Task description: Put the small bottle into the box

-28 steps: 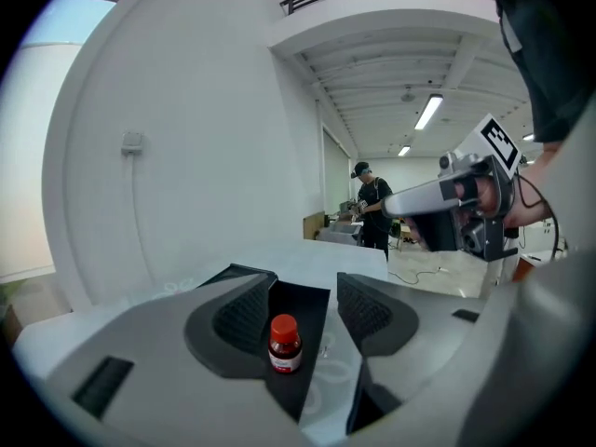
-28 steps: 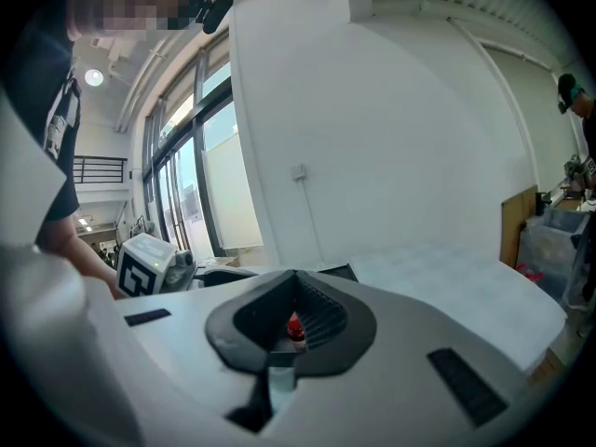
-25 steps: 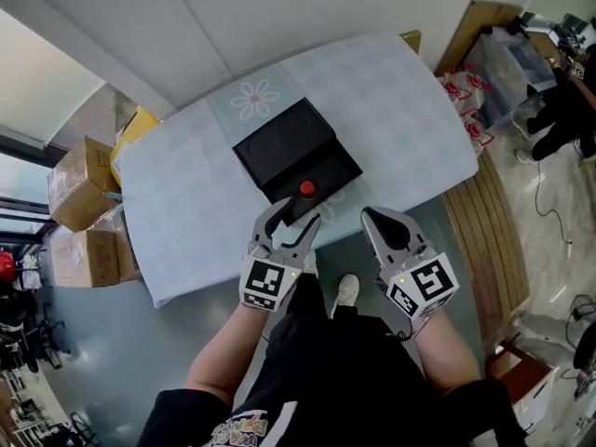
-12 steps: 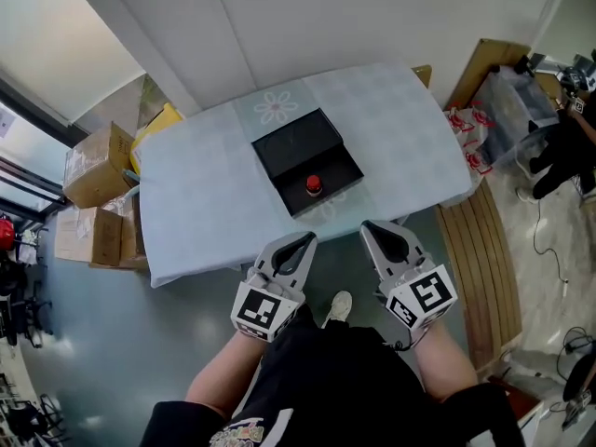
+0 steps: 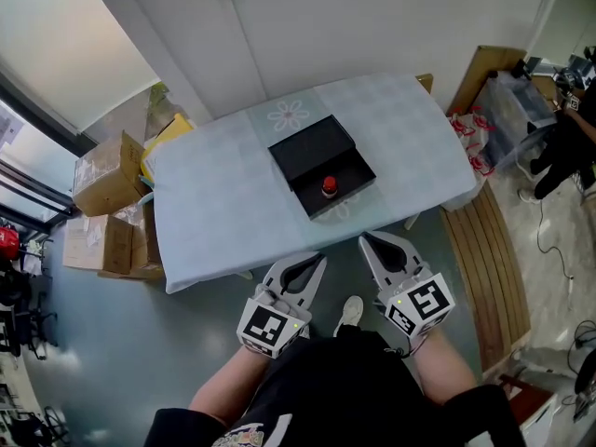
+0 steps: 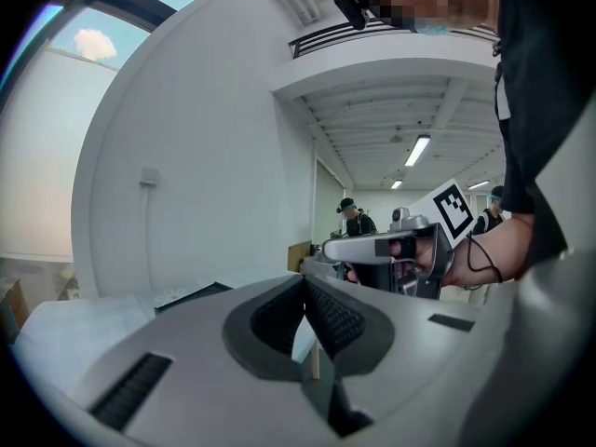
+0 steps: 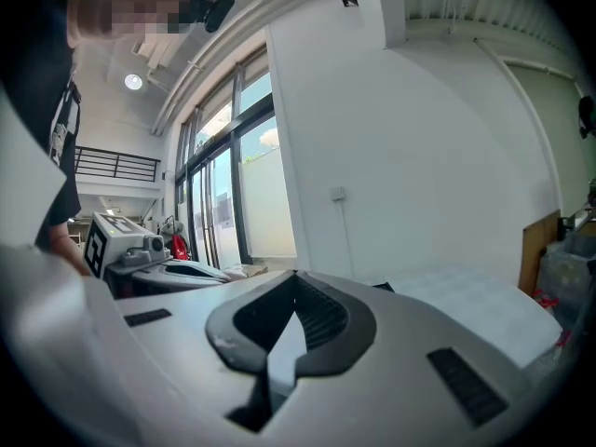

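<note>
Head view: small bottle (image 5: 329, 187) stands in the box (image 5: 312, 147); left gripper (image 5: 316, 261) and right gripper (image 5: 366, 241), both pinched together and empty, at 6 o'clock; cartons (image 5: 107, 177) at 9 o'clock.

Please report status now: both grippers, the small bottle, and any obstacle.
Left gripper and right gripper shut, empty, short of the table. Small bottle sits inside the box. Nothing in the way.

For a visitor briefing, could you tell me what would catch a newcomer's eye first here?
The open black box sits centred on the table with the red-capped small bottle inside its nearer half. The left hand-held gripper and right hand-held gripper hang shut and empty, short of its near edge.
</note>
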Demonstrator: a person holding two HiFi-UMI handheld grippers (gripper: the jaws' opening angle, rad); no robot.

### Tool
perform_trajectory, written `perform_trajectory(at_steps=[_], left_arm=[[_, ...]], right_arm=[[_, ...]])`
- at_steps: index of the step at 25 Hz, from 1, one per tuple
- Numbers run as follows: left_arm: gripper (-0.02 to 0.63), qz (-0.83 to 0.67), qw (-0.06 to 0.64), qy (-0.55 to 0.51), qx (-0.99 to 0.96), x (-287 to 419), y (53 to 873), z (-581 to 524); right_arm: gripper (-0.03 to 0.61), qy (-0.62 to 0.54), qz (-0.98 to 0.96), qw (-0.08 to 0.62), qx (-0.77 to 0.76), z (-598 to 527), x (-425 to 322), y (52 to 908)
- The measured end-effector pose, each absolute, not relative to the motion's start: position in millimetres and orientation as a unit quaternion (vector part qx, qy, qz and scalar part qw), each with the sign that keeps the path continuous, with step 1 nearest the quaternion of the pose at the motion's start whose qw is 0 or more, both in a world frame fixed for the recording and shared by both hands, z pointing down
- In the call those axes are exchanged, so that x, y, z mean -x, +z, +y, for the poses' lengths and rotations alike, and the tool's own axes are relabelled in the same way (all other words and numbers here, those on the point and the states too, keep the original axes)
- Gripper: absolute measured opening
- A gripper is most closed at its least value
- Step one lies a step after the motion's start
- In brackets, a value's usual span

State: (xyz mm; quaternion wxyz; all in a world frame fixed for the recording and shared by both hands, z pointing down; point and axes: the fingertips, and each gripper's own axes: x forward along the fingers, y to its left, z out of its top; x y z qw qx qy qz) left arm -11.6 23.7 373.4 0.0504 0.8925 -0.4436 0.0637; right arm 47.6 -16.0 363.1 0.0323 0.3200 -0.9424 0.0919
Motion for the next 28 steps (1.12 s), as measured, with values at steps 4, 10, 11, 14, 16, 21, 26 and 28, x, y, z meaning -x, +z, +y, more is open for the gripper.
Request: perform_trajectory(at_steps=[4, 10, 11, 14, 16, 21, 26, 28], left_arm=[[0.008, -0.421, 0.051, 0.062, -0.903, 26, 372, 39], [0.008, -0.398, 0.051, 0.061, -0.914, 51, 379, 60], [0.008, -0.395, 0.048, 0.061, -0.915, 56, 381, 63], [0.008, -0.385, 0.048, 0.060, -0.920, 64, 385, 69], [0.008, -0.381, 0.053, 0.058, -0.921, 69, 385, 73], [0.008, -0.376, 0.068, 0.054, -0.922, 79, 383, 81], [0.008, -0.365, 0.052, 0.054, -0.928, 81, 388, 85], [0.008, -0.367, 0.053, 0.061, -0.927, 82, 387, 85]], right_arm=[[0.009, 0.097, -0.935, 0.034, -0.339, 2, -31, 364], [0.009, 0.106, -0.925, 0.039, -0.363, 29, -6, 374], [0.009, 0.106, -0.924, 0.041, -0.366, 32, -2, 375], [0.009, 0.108, -0.920, 0.045, -0.375, 42, 6, 379], [0.009, 0.108, -0.917, 0.046, -0.381, 47, 11, 380], [0.009, 0.106, -0.912, 0.047, -0.393, 59, 18, 380], [0.009, 0.106, -0.907, 0.048, -0.404, 67, 18, 382], [0.009, 0.106, -0.906, 0.048, -0.406, 70, 18, 382]])
